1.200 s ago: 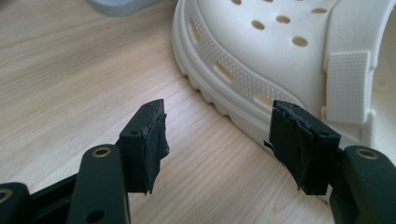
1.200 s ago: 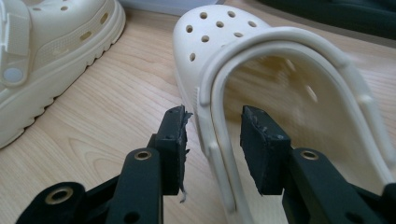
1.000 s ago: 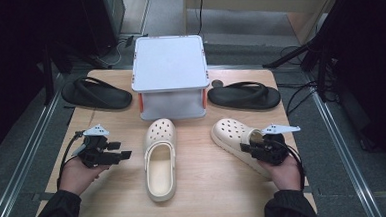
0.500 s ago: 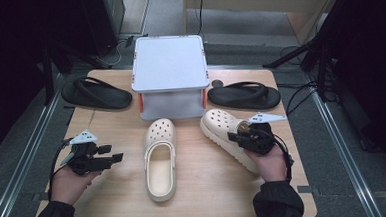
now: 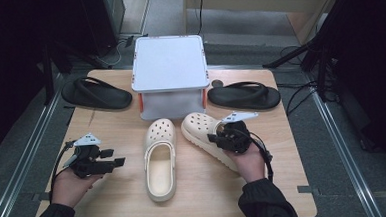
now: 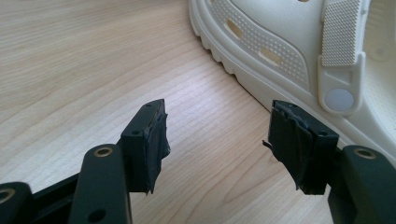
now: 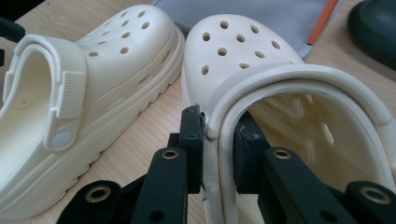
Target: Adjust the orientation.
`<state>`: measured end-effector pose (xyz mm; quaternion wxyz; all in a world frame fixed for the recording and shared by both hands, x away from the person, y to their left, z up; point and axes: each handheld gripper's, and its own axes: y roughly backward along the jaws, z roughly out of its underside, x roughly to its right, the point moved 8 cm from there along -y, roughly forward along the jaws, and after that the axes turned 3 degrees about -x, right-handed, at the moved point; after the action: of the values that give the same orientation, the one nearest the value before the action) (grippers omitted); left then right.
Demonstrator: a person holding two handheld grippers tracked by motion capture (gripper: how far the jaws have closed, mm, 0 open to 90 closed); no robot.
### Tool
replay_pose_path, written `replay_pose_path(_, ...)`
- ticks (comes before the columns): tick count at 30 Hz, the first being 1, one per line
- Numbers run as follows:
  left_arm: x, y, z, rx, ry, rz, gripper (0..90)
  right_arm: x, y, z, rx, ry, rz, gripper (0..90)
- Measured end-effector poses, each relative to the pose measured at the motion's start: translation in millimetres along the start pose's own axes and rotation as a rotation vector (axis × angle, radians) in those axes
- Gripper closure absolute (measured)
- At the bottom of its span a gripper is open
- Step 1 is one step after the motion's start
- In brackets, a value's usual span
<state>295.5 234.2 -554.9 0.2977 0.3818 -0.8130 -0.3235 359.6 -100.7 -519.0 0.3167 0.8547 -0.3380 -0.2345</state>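
Pinching the side wall of one cream clog (image 7: 261,74), the right gripper (image 7: 218,140) held it beside the other clog (image 5: 159,158), likely to make a pair. Off to the side, the left gripper (image 6: 217,140) was open and empty.

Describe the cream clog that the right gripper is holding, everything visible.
The held clog is cream, of matte foam-like material, with round holes over its toe and a ridged sole edge. Its toe points toward the grey box, angled toward the other cream clog beside it. The right gripper is shut on its side wall and folded-forward heel strap. It seems to rest on the wooden table.
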Motion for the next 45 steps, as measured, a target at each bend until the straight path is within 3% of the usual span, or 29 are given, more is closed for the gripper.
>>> replay_pose_path(10,3.2,-2.8,-0.1,-0.014,-0.008,0.008,37.5,-9.3,-14.4,0.0,-0.026,0.024,0.024,77.6)
replay_pose_path(18,4.7,-2.9,-1.1,-0.015,0.016,0.026,37.5,-19.2,-24.7,-1.7,-0.032,0.021,0.036,77.4)
replay_pose_path(21,5.6,-2.4,-2.1,-0.016,0.044,0.046,38.2,-21.6,-27.8,-3.0,-0.028,0.024,0.04,76.9)
replay_pose_path(24,7.5,0.0,-5.5,0.001,0.043,0.065,44.7,-23.8,-29.5,-2.8,-0.028,0.02,0.036,75.3)
replay_pose_path(27,10.8,2.8,-11.2,0.028,0.024,0.081,57.0,-26.1,-30.0,-1.7,-0.024,0.022,0.024,69.8)
replay_pose_path(31,14.4,2.5,-16.2,0.022,-0.011,0.108,71.8,-25.7,-22.5,-1.9,0.007,0.006,0.0,62.0)
replay_pose_path(35,14.9,-2.7,-20.1,0.013,-0.027,0.106,79.4,-23.3,-7.5,-2.4,0.044,-0.014,-0.025,59.4)
replay_pose_path(38,14.9,-7.4,-23.0,0.003,-0.035,0.105,82.8,-21.6,4.4,-0.3,0.058,-0.006,-0.036,64.3)
replay_pose_path(43,18.9,-16.4,-28.7,-0.017,-0.065,0.13,89.4,-12.4,19.4,5.6,0.085,0.004,-0.031,84.5)
replay_pose_path(45,20.2,-21.5,-30.9,-0.023,-0.081,0.136,89.7,-3.3,23.8,6.5,0.096,-0.014,-0.022,90.0)
